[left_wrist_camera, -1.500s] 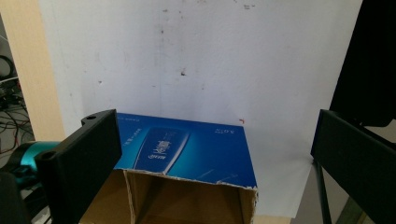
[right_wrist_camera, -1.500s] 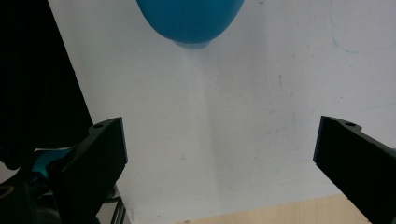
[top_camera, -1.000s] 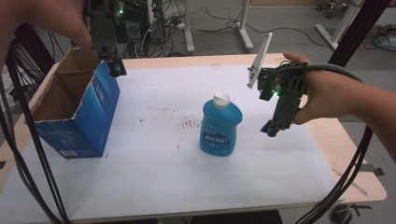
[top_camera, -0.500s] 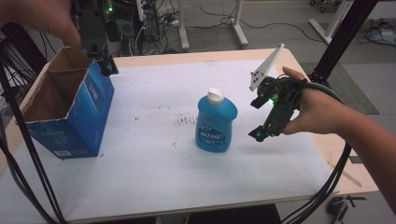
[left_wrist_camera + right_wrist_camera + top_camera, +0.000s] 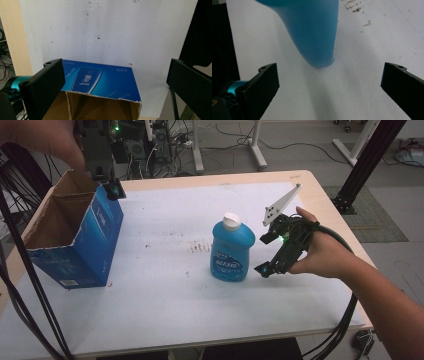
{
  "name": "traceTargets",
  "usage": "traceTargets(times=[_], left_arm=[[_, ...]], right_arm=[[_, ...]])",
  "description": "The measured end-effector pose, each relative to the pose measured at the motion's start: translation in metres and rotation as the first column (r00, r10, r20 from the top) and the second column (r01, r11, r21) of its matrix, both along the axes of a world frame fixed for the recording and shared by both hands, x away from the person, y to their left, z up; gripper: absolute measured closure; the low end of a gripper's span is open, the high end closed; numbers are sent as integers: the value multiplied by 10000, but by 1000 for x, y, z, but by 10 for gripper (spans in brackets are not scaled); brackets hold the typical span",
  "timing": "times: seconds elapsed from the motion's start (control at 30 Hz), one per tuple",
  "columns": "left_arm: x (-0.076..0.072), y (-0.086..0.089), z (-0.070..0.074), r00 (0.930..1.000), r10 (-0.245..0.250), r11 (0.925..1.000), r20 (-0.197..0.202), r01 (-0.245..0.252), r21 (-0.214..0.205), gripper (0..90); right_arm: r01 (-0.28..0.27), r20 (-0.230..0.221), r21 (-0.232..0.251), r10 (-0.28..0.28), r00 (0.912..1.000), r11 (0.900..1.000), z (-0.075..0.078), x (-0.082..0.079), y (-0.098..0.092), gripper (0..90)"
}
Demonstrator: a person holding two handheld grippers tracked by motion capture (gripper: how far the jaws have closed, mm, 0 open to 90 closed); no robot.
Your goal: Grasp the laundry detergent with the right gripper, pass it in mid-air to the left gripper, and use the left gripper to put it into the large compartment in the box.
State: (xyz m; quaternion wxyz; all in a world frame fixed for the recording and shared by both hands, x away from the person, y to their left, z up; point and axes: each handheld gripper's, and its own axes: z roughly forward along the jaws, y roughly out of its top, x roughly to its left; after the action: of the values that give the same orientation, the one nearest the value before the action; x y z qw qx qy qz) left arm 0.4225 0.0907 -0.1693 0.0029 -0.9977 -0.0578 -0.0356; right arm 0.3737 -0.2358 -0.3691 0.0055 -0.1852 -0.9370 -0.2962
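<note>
Standing just left of right gripper point(image 5: 266, 268): bottle point(image 5: 231, 251).

Right gripper point(image 5: 264, 268) lowered and brought in toward the blue bottle point(image 5: 232, 251) over the last second, from up beside its shoulder down to just right of its base, jaws spread wide with the bottle's lower body ahead of and between them in the right gripper view. Left gripper point(image 5: 115, 190) shifted slightly along the far right corner of the blue cardboard box point(image 5: 70, 237), now poised over its open top, jaws wide apart.
</note>
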Motion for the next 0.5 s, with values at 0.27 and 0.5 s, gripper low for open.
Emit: traceTargets(times=[0.27, 0.5], left_arm=[[0, 1, 0, 10000, -5, 10000, 34, 5, 19, 17], [-1, 2, 0, 10000, 63, 10000, 12, -63, 11, 17]], right_arm=[[212, 18, 619, -213, 9998, 9979, -12, 3, 6, 10], [309, -49, 1536, -305, 9995, 9877, -23, 3, 10, 10]])
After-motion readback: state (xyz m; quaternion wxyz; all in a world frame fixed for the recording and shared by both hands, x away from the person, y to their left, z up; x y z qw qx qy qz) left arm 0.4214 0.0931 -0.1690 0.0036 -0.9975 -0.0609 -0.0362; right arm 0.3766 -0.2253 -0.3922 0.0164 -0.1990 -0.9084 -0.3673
